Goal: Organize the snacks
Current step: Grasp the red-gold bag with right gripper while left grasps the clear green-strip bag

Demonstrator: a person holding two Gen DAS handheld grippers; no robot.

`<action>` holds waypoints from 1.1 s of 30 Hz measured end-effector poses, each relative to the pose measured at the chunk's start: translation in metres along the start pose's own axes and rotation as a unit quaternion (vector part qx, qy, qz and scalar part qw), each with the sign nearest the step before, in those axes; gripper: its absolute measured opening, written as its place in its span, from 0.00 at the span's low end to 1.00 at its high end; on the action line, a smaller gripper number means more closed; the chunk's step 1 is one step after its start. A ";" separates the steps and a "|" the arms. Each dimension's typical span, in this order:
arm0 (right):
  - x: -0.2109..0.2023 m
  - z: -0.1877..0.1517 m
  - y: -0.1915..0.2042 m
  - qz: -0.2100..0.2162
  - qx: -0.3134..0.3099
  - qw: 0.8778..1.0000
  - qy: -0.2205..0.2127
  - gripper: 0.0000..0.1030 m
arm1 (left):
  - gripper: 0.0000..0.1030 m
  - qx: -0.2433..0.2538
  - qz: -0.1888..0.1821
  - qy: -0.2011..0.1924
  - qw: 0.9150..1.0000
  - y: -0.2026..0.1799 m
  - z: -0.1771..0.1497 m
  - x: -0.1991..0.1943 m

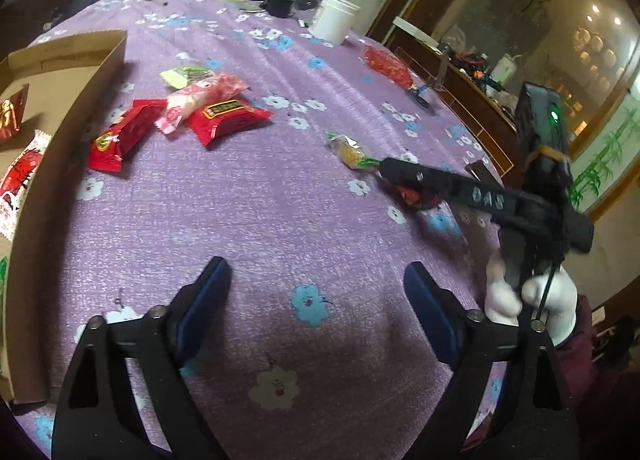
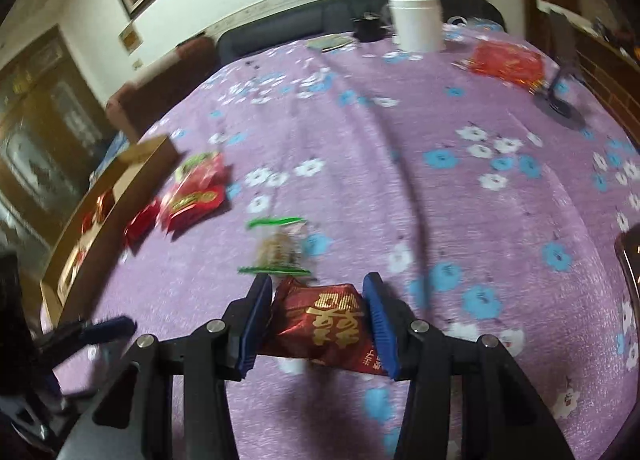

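- Purple flowered cloth (image 1: 256, 219) covers the worktop in both views; a dark sofa runs along the far edge under a pale wall.
- Left hand-held gripper (image 1: 316, 280): jaws spread wide, nothing between them, hanging over bare cloth. The right wrist view catches only one blue-padded finger of it at lower left.
- Right hand-held gripper (image 2: 318, 316): blue pads pressed against both sides of a dark red snack packet (image 2: 324, 328) with gold characters. From the left wrist view that packet (image 1: 414, 195) is a red scrap mostly hidden under the black finger; a white-gloved hand (image 1: 532, 300) shows on the handle.
- Clear green-edged sweet (image 2: 280, 248): on the cloth just ahead of the held packet; in the left wrist view it lies at the gripper's tip.
- Cardboard box (image 1: 80, 111): at the left edge, open. The left wrist view shows packets inside it; the right wrist view shows them only as a blur.
- Loose pile beside the box: two red packets (image 1: 228, 119) and a pink wrapped sweet (image 1: 200, 97) lying across them, a green one behind.
- White tub (image 2: 416, 21): upright at the far side.
- Red bag (image 2: 506, 59): flat, near the far right edge.
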State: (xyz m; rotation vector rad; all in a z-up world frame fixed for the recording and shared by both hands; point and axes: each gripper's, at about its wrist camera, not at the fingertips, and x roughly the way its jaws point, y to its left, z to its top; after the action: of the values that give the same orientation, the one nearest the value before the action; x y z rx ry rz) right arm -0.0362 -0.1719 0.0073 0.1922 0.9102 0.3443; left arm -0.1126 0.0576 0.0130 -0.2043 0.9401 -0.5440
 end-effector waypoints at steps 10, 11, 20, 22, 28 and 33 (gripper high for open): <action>-0.011 0.003 -0.042 -0.026 0.091 0.995 -0.032 0.44 | 0.79 0.000 -0.003 0.042 0.999 -0.013 0.041 0.020; -0.012 0.002 -0.043 -0.025 0.092 0.995 -0.032 0.44 | 0.76 0.010 0.002 0.037 0.999 -0.017 0.048 0.023; -0.011 0.002 -0.041 -0.018 0.090 0.995 -0.031 0.43 | 0.73 0.058 0.040 0.018 0.997 -0.040 0.092 0.070; -0.011 0.002 -0.042 -0.016 0.091 0.995 -0.031 0.43 | 0.73 0.067 0.054 0.023 0.996 -0.040 0.095 0.080; -0.011 0.001 -0.049 0.007 0.112 0.993 -0.032 0.44 | 0.29 0.101 0.053 0.049 0.992 -0.049 0.089 0.096; -0.012 0.001 -0.063 0.063 0.155 0.985 -0.034 0.58 | 0.26 0.090 0.044 0.036 0.994 -0.049 0.088 0.084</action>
State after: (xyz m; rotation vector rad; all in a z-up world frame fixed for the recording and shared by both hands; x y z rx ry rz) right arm -0.0291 -0.2353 -0.0027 0.5469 0.8833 0.3099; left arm -0.0196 -0.0342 0.0236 0.0196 0.9587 -0.5550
